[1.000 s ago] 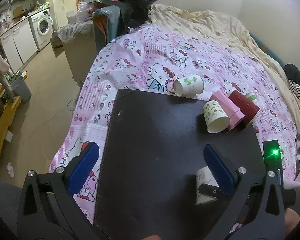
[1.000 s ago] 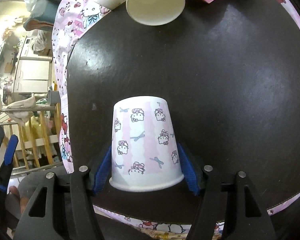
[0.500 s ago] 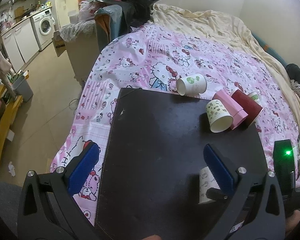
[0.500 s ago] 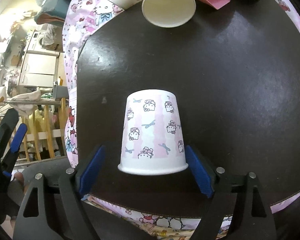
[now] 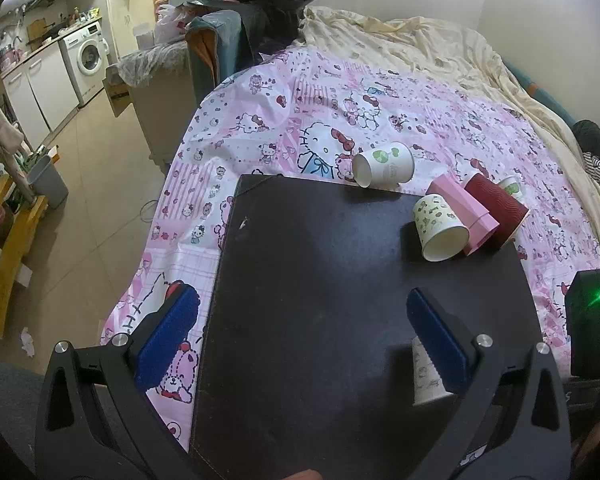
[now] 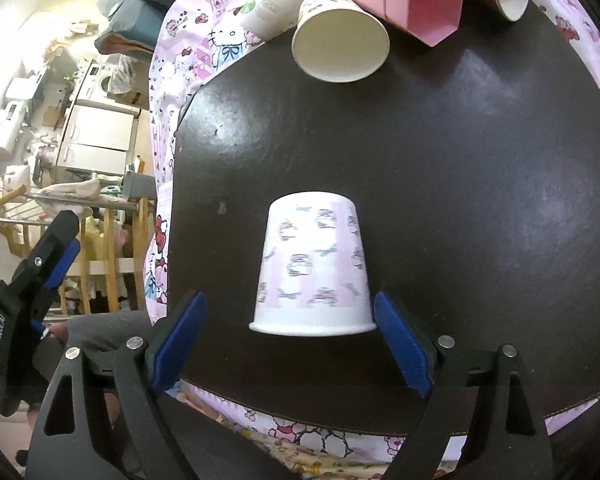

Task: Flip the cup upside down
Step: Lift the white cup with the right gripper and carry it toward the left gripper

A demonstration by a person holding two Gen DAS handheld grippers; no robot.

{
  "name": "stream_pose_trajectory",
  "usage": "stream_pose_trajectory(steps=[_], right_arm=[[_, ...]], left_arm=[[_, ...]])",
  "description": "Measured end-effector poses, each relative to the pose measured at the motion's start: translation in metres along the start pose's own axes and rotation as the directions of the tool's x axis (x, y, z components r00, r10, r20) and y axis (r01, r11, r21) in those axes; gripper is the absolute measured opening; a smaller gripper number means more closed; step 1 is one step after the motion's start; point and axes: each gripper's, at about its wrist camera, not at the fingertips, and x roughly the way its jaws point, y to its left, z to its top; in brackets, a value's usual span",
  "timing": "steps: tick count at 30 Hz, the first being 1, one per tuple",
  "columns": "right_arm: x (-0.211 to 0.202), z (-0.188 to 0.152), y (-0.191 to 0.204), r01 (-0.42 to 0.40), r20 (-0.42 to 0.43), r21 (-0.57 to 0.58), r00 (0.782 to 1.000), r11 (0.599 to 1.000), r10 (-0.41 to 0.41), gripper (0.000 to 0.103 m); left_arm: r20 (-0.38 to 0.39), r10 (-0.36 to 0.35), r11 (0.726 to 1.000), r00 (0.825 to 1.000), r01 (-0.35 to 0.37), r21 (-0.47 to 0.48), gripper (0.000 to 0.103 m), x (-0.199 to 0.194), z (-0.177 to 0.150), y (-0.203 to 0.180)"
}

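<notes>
A white paper cup with a pink Hello Kitty print (image 6: 314, 268) stands upside down, rim down, on the dark board (image 6: 480, 200). My right gripper (image 6: 290, 344) is open, its blue pads apart from the cup on both sides near the rim. In the left wrist view the same cup (image 5: 424, 372) shows partly behind my left gripper's right finger. My left gripper (image 5: 308, 336) is open and empty above the board's (image 5: 308, 280) near part.
Several other cups lie on their sides at the board's far edge: a white patterned cup (image 5: 440, 228), a pink hexagonal cup (image 5: 466, 208), a dark red cup (image 5: 498, 208) and a white cup with green print (image 5: 384, 164). A Hello Kitty sheet (image 5: 340, 100) covers the bed.
My right gripper has let go of the upside-down cup, opened wide and drawn back a little. The cup stays standing on the board. My left gripper has hardly moved.
</notes>
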Motion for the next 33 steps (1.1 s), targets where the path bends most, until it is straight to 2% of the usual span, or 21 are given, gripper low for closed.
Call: stream_pose_trajectory(steps=[23, 33], right_arm=[[-0.012, 0.004, 0.003, 0.018, 0.02, -0.025, 1.0, 1.0, -0.017, 0.089], [-0.015, 0.005, -0.009, -0.019, 0.022, 0.004, 1.0, 1.0, 0.019, 0.089]], left_arm=[[-0.008, 0.001, 1.0, 1.0, -0.001, 0.017, 0.103, 0.002, -0.001, -0.007], [-0.019, 0.018, 1.0, 1.0, -0.018, 0.021, 0.103, 0.008, -0.003, -0.009]])
